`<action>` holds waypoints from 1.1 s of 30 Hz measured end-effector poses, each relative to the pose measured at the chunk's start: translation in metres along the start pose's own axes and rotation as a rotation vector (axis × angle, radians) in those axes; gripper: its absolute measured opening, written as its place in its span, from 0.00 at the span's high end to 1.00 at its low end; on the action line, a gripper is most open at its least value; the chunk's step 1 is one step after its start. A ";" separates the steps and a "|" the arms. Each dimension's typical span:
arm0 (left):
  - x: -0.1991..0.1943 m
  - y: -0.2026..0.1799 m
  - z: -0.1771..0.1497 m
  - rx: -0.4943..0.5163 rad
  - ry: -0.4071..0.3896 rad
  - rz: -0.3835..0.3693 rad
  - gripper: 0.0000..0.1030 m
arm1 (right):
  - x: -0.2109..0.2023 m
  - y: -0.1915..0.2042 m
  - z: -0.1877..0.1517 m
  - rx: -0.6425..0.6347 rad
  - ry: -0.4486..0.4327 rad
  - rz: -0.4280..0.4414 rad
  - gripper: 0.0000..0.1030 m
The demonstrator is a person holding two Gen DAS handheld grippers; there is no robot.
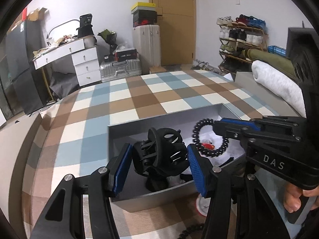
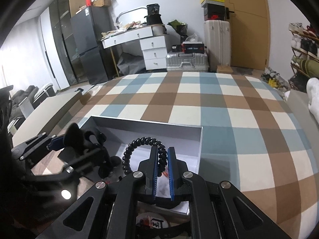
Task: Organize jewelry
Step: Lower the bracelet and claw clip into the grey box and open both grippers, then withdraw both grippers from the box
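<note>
Over checkered bedding, tilted down, left gripper point(image 1: 159, 155) jaws pinch hair claw point(image 1: 161, 153); right gripper point(image 2: 161, 159) jaws pinch coil tie point(image 2: 139, 145).

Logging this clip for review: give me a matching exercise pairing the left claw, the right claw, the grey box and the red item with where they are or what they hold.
Column A:
1. left claw
2. right claw
3. grey box
4. small red item

Column B:
a. open-topped, on the checked cloth
b. clamped on the black spiral hair tie
c. lying inside the box
d. around the black hair clip

Pairs: 1-d, 2-b, 3-a, 4-c
</note>
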State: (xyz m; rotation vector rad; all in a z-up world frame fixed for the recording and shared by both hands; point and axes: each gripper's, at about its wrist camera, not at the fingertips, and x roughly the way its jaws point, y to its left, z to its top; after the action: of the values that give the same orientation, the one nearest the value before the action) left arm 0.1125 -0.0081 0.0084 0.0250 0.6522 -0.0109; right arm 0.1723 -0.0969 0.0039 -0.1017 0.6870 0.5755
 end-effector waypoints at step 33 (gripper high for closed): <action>-0.061 0.014 -0.027 -0.138 0.020 -0.067 0.01 | -0.075 0.006 -0.033 -0.166 -0.028 -0.063 0.00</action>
State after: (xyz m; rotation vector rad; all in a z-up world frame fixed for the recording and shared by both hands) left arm 0.0483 0.0069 0.0245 -0.1302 0.6726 -0.0304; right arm 0.1037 -0.1361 0.0261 -0.2685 0.6066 0.5721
